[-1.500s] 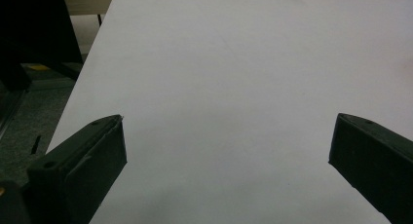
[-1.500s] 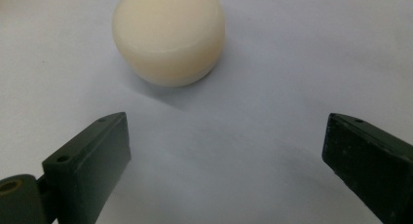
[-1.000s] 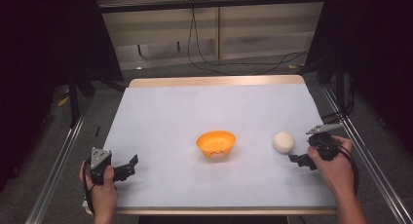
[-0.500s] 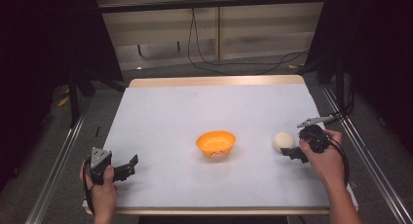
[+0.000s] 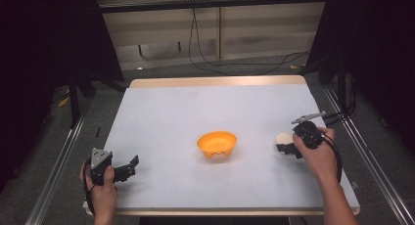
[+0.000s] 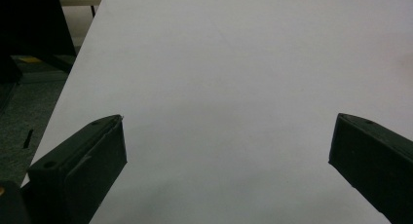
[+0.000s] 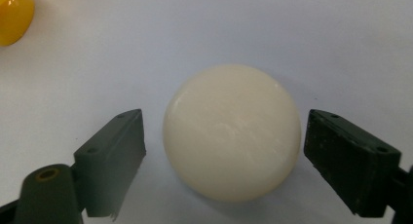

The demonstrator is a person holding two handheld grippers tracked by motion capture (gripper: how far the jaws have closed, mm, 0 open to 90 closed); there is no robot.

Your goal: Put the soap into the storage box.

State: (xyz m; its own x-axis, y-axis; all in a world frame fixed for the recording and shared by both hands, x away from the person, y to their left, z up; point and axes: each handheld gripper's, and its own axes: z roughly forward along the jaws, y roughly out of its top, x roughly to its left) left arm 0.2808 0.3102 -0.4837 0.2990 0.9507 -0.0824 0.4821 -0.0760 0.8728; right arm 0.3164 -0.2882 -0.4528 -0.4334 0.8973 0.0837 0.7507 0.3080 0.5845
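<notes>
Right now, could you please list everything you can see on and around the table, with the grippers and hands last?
bowl: one, orange, middle of the table, upright.
ball: one, cream-white, on the table right of the bowl, between the right gripper's open jaws, a gap on each side.
table: one, white top with a wooden edge.
cables: black, on the floor beyond the table.
left gripper: one, black, near left corner, jaws open over bare table.
right gripper: one, black, open around the ball.
hands: two, left hand, right hand, each holding a gripper.
</notes>
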